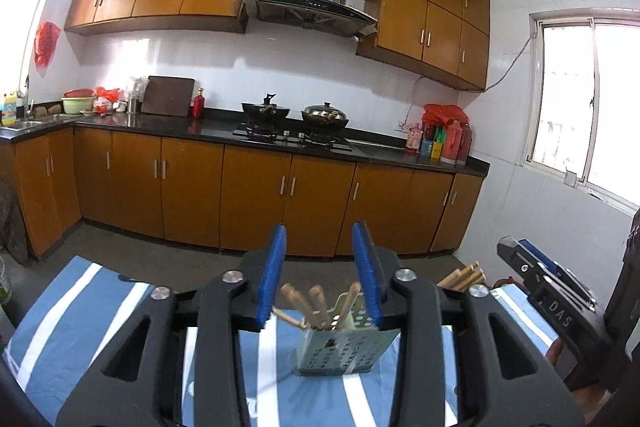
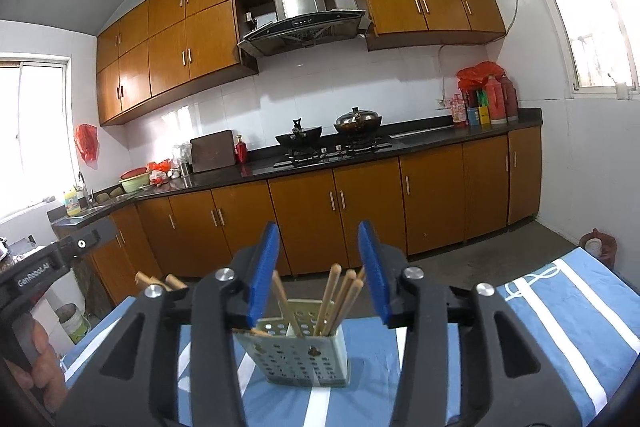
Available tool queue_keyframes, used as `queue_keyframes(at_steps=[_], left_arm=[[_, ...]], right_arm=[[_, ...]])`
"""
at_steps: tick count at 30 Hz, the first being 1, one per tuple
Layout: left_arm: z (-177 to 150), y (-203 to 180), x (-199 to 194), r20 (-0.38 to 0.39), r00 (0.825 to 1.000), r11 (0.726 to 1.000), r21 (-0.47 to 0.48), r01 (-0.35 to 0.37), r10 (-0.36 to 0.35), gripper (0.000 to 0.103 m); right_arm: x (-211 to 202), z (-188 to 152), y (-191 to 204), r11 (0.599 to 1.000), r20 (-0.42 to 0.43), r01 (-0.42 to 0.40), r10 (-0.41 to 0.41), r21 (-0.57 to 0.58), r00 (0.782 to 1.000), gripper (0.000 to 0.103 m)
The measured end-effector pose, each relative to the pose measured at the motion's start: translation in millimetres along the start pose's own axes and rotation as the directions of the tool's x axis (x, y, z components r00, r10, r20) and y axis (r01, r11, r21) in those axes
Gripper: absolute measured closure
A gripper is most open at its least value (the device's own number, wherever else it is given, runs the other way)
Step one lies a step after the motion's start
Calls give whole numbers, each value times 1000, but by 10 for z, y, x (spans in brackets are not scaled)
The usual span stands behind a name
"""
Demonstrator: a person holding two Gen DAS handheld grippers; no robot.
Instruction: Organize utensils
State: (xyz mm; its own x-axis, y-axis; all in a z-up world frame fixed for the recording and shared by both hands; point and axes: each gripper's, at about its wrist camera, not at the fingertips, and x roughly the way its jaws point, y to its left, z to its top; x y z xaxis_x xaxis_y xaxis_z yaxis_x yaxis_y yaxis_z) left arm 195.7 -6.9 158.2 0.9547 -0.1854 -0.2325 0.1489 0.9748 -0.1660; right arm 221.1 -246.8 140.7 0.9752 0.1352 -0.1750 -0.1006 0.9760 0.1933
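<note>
A perforated metal utensil holder (image 1: 340, 351) stands on a blue and white striped cloth (image 1: 80, 307). Wooden-handled utensils (image 1: 316, 301) stick up from it. My left gripper (image 1: 320, 239) is open just above and in front of them, with no pad touching them. In the right wrist view a perforated holder (image 2: 296, 355) holds several wooden chopsticks (image 2: 340, 297). My right gripper (image 2: 318, 233) is open over them, its blue pads apart from the sticks. More wooden ends (image 1: 464, 277) show past the left gripper's body; what they stand in is hidden.
The striped cloth (image 2: 560, 307) covers the table under both holders. Beyond it lie a grey floor (image 1: 160, 251) and orange kitchen cabinets (image 2: 360, 211) with a stove and two pots (image 2: 356, 121). A pale bucket (image 2: 74, 323) stands on the floor at left.
</note>
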Motion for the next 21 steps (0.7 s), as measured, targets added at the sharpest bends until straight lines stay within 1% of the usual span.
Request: queue_keyframes(at_steps=[1, 3, 4, 5, 6, 7, 8, 9, 11, 13, 14, 17, 21], left_arm=[[-20, 22, -63, -1, 1000, 1000, 2, -6, 6, 58], [-55, 55, -156, -3, 1000, 1000, 7, -15, 15, 49], [-79, 74, -217, -4, 1000, 1000, 12, -21, 21, 46], [-100, 87, -267, -5, 1000, 1000, 17, -24, 24, 41], [-132, 105, -330, -6, 1000, 999, 25, -29, 29, 33], [-153, 121, -374, -7, 999, 999, 32, -33, 34, 29], [-202, 142, -460, -5, 999, 998, 46, -45, 45, 22], [-224, 164, -504, -5, 999, 997, 55, -53, 53, 14], [-295, 208, -621, 0, 997, 995, 70, -72, 73, 7], [-372, 257, -760, 9, 996, 993, 76, -93, 92, 2], [-411, 277, -824, 13, 995, 992, 77, -99, 98, 2], [-536, 319, -989, 19, 992, 989, 79, -126, 125, 2], [-781, 333, -1219, 30, 986, 982, 100, -163, 161, 2]], right_arm=[[-47, -11, 1, 1000, -3, 1, -1, -2, 1000, 56], [-155, -38, 0, 1000, -6, 3, -3, -6, 1000, 50], [-206, -52, -1, 1000, -7, 6, -6, -7, 1000, 44], [-264, -69, 6, 1000, -6, 8, -8, -8, 1000, 38], [-349, -94, 11, 1000, -6, 10, -10, -10, 1000, 34], [-424, -117, 15, 1000, -5, 13, -13, -13, 1000, 26], [-483, -130, 11, 1000, -3, 14, -14, -15, 1000, 16], [-571, -154, 25, 1000, 1, 17, -17, -21, 1000, 12], [-758, -212, 73, 998, 18, 30, -29, -48, 999, 4], [-914, -265, 122, 996, 34, 43, -41, -81, 999, 4], [-1000, -303, 162, 993, 44, 56, -52, -101, 998, 4], [-1235, -431, 282, 985, 55, 79, -72, -151, 996, 4], [-1507, -640, 339, 983, 52, 74, -66, -166, 996, 4]])
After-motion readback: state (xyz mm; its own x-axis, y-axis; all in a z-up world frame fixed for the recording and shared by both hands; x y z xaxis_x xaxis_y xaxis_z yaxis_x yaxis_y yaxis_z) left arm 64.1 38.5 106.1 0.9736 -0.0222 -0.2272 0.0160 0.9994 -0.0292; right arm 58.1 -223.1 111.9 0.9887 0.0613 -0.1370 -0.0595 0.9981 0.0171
